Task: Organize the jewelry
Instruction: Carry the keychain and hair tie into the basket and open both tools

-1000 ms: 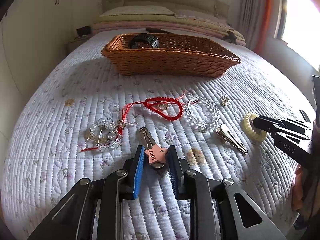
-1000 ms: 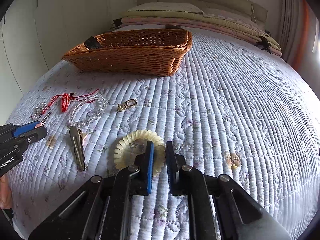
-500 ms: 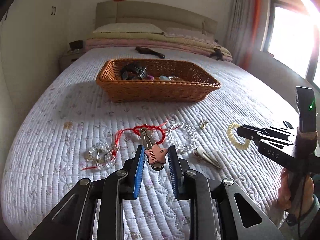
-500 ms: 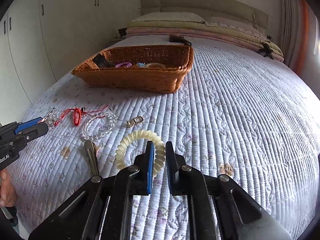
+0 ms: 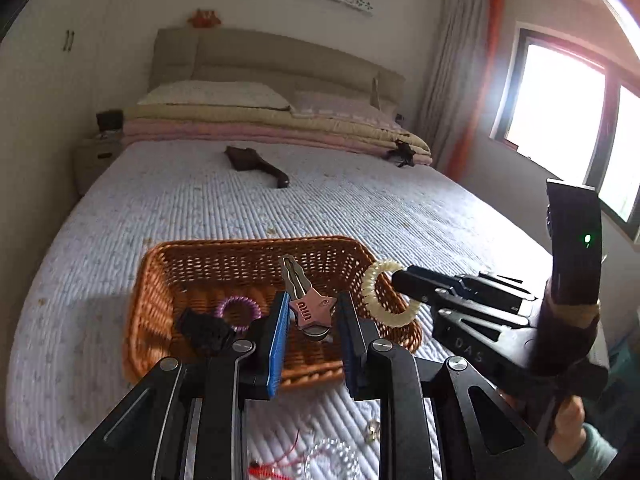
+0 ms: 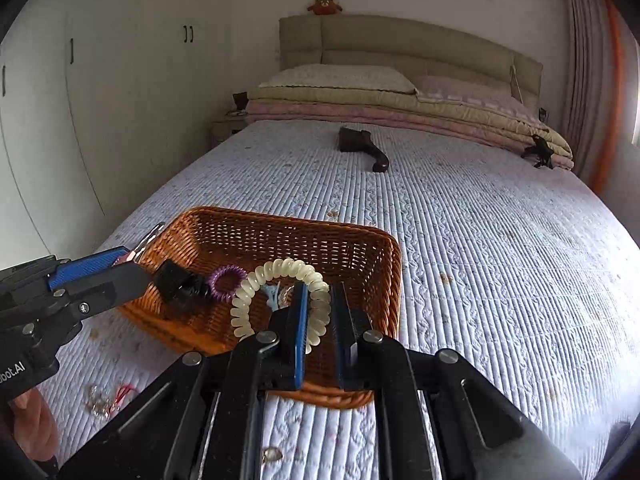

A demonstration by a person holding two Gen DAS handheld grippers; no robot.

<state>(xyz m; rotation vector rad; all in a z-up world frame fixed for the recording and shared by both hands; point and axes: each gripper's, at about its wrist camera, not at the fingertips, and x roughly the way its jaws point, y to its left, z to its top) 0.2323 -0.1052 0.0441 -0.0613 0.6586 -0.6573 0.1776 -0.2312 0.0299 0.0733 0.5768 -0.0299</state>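
Now we see the left claw [image 5: 311, 316] pinching a pink star-headed metal hair clip [image 5: 306, 304], lower centre of the frame, over the brown woven wicker basket [image 5: 160, 264] on the quilted bed [image 5: 200, 200]. Right claw [image 6: 318, 312] pinches a cream spiral hair tie [image 6: 260, 280], centre frame, above the basket's near edge. Purple coil tie [image 6: 226, 280] lies inside.
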